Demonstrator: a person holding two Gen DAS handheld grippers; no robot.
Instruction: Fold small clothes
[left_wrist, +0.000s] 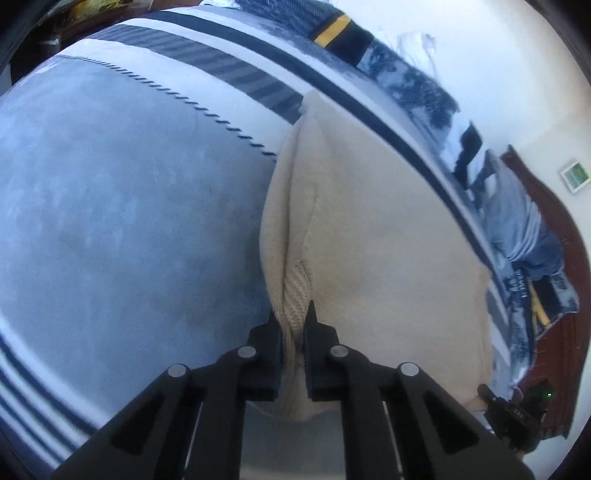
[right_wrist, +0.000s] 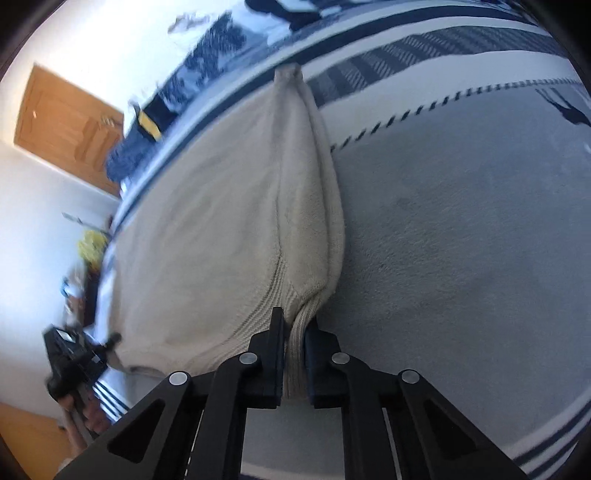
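A cream knitted garment lies spread on a grey bedcover. My left gripper is shut on the ribbed left corner of its near hem, which bunches up between the black fingers. In the right wrist view the same cream garment stretches away, and my right gripper is shut on its ribbed right corner. Both near corners are lifted a little off the cover, and the far end still rests on it. The right gripper shows small at the left view's lower right; the left gripper shows at the right view's lower left.
The grey bedcover has white and navy stripes along its far edge. Beyond them lies a pile of dark blue patterned clothes with a black and yellow piece. A wooden door stands at the left; a reddish wooden bed frame runs along the right.
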